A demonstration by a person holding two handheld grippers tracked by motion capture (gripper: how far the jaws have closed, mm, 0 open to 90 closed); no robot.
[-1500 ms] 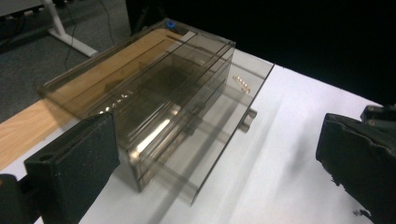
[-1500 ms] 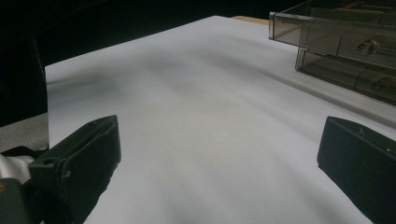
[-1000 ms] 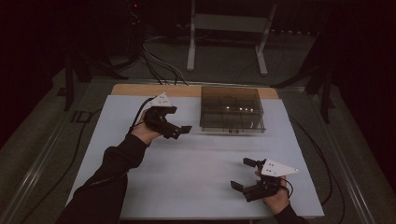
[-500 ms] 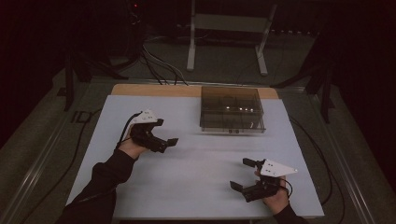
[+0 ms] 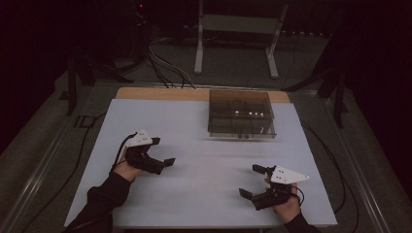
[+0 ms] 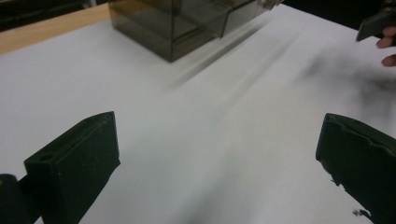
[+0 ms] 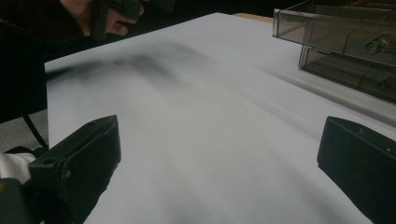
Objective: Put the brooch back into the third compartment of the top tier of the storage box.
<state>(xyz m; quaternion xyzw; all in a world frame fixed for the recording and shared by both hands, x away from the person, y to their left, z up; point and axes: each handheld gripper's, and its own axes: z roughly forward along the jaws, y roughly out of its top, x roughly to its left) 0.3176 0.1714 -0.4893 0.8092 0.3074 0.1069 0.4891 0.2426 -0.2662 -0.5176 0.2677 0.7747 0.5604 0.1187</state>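
Drawn back from beside the smoked plastic organiser box over the last second, left gripper now low on the white tabletop at about 8 o'clock, jaws wide apart with nothing between them; well apart from the box. Box resting at 12 o'clock near the far edge, its drawers facing the near side; same box at upper left in the left gripper view and upper right in the right gripper view. Right gripper unmoved at 5 o'clock, jaws likewise spread wide and empty.
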